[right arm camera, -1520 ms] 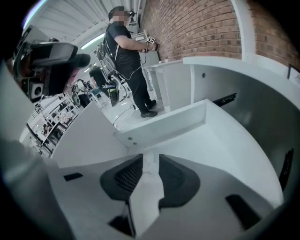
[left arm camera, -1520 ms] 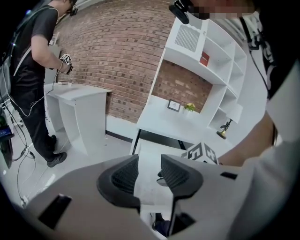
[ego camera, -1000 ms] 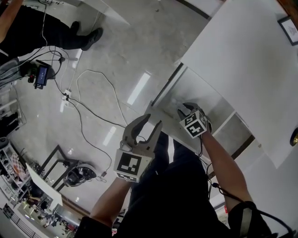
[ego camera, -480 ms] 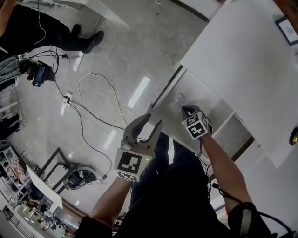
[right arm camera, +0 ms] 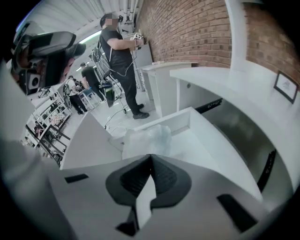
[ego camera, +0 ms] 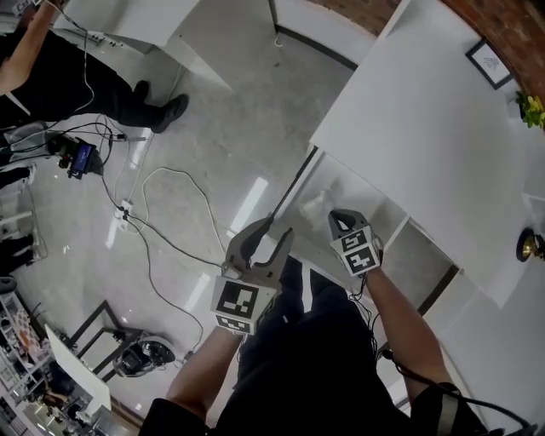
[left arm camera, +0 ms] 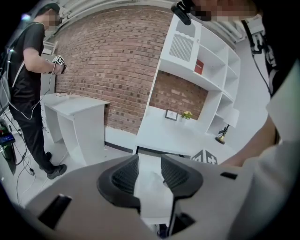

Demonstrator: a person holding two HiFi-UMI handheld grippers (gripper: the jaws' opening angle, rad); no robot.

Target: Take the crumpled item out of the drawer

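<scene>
A crumpled, translucent white item hangs just above the open white drawer under the desk. My right gripper has its jaws pressed together and pinches the near edge of the item. The jaws have just closed on it. My left gripper hovers open at the drawer's front left corner with nothing between its pads. Through its gap the left gripper view shows the drawer and the crumpled item beyond.
The white desk top overhangs the drawer and bears a small picture frame. Cables trail over the glossy floor on the left, where a person stands near another white table.
The right gripper's jaws went from open around the item to shut on it, and it has risen out of the drawer bottom. The left gripper stays open in about the same place.
</scene>
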